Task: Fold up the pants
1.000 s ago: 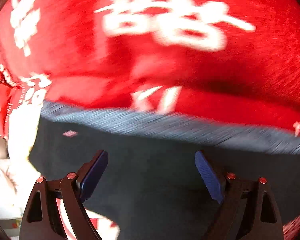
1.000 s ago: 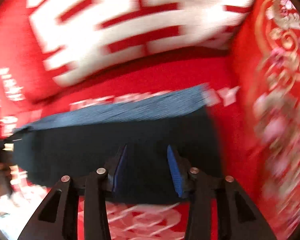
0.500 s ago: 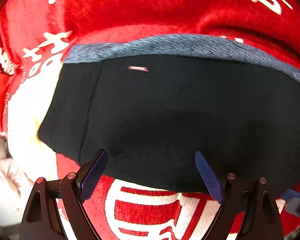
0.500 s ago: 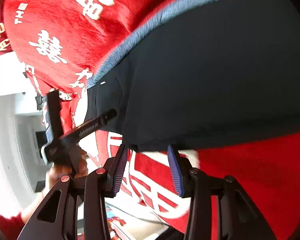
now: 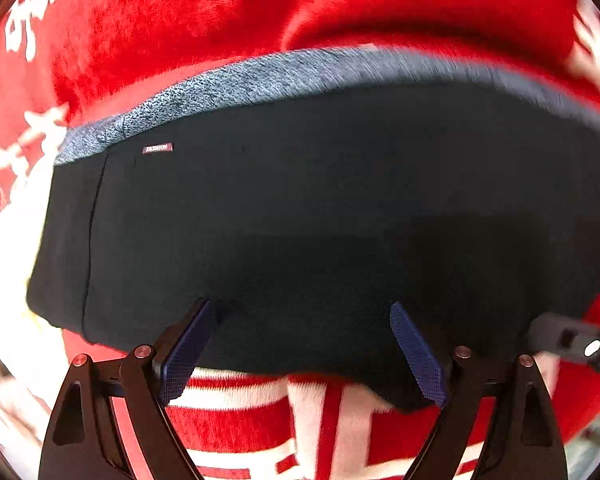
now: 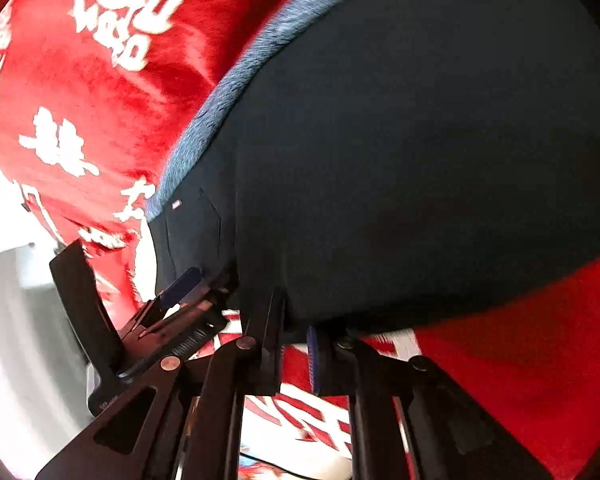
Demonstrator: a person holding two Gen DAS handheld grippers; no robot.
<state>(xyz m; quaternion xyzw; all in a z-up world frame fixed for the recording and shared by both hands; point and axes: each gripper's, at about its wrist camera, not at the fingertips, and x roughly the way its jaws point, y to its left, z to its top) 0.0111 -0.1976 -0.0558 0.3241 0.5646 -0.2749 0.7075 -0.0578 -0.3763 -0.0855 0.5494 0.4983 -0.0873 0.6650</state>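
Dark navy pants [image 5: 320,216] lie folded flat on a red blanket, the grey-blue waistband [image 5: 260,76] at the far edge. My left gripper [image 5: 300,344] is open, its blue pads over the near edge of the pants. My right gripper [image 6: 296,332] has closed to a narrow gap around the near edge of the pants [image 6: 400,160], the cloth edge between its pads. The left gripper also shows in the right wrist view [image 6: 180,292], open, at the pants' near left corner.
The red blanket [image 5: 160,20] with white characters covers the surface under and around the pants. It also shows in the right wrist view [image 6: 100,80]. A white wall or floor area [image 6: 4,320] lies beyond the blanket's left edge.
My right gripper has narrowed from open to nearly shut on the pants' near edge. My left gripper has moved forward so its pads overlap the pants' edge.
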